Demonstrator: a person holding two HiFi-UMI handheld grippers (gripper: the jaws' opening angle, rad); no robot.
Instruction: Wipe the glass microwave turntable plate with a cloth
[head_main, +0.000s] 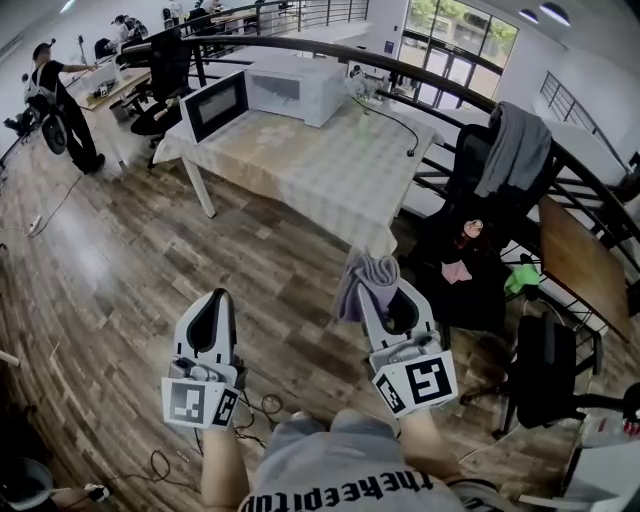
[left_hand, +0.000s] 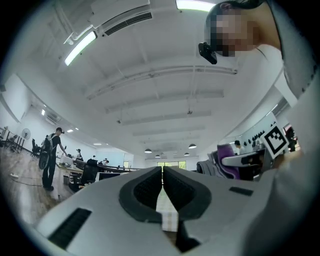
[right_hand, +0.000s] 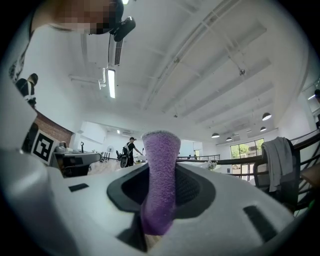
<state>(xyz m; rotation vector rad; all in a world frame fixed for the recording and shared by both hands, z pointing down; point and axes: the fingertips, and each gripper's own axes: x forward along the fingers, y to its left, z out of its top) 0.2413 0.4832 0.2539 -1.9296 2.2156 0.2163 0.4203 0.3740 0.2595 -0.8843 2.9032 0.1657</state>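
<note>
My right claw (head_main: 383, 300) clamps the purple cloth (head_main: 366, 275); my left claw (head_main: 213, 303) sits closed, empty; microwave (head_main: 297, 88) at twelve o'clock.

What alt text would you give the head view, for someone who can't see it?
Seen from above, a person holds two grippers over a wood floor: the right gripper clamps a purple cloth, and the left gripper is shut and empty. Ahead stands a table with a white microwave, its door open.
</note>
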